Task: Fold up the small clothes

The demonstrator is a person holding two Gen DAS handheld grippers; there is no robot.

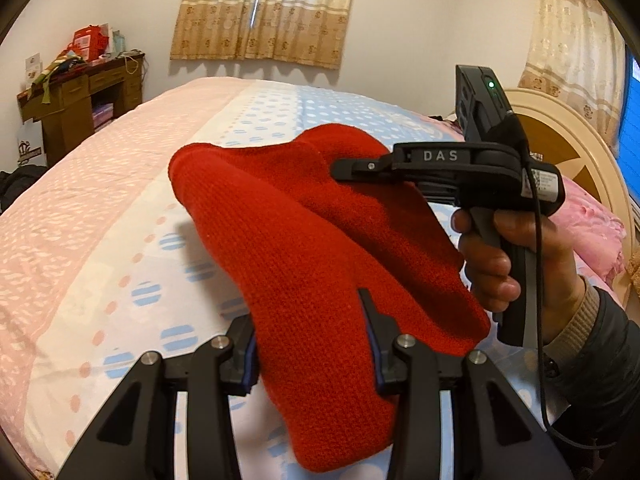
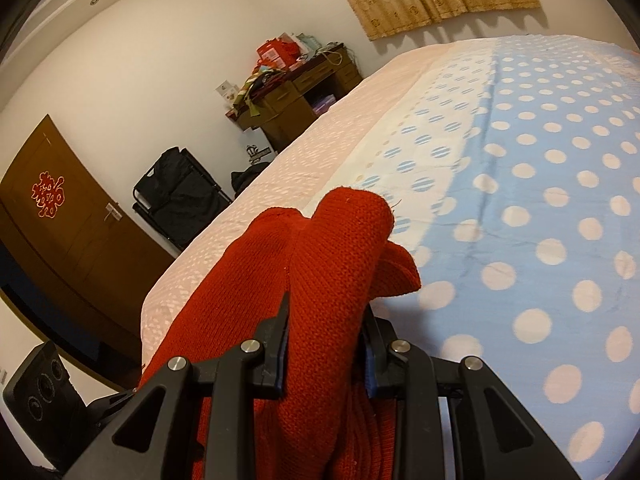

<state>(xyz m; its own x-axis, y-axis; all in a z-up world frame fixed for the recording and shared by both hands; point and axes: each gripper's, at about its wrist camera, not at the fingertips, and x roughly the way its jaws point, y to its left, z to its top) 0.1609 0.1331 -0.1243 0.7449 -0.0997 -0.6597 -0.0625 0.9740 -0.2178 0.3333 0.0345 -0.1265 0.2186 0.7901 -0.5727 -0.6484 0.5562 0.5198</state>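
Above the bed (image 1: pixel 120 208), a red knit garment (image 1: pixel 304 264) is hanging bunched between 2 tools: the left tool (image 1: pixel 312 344) is pinching 1 part, and the right tool (image 2: pixel 326 344) is clamping another. Folding appears to be barely under way, since nothing is lying flat or creased yet.

the red garment (image 1: pixel 304 248) is a knitted cloth, ribbed and slightly fuzzy, matt all over. the left gripper (image 1: pixel 312 344) and the right gripper (image 2: pixel 324 344) are matt black plastic with small shiny metal pins at the joints and blue rubbery-looking pads. the bedsheet (image 2: pixel 520 208) is smooth printed cotton-like cloth, dull in finish. the desk (image 1: pixel 80 96) and door (image 2: pixel 72 216) look like brown wood with a faint sheen. the curtain (image 1: pixel 264 8) is thin patterned fabric.
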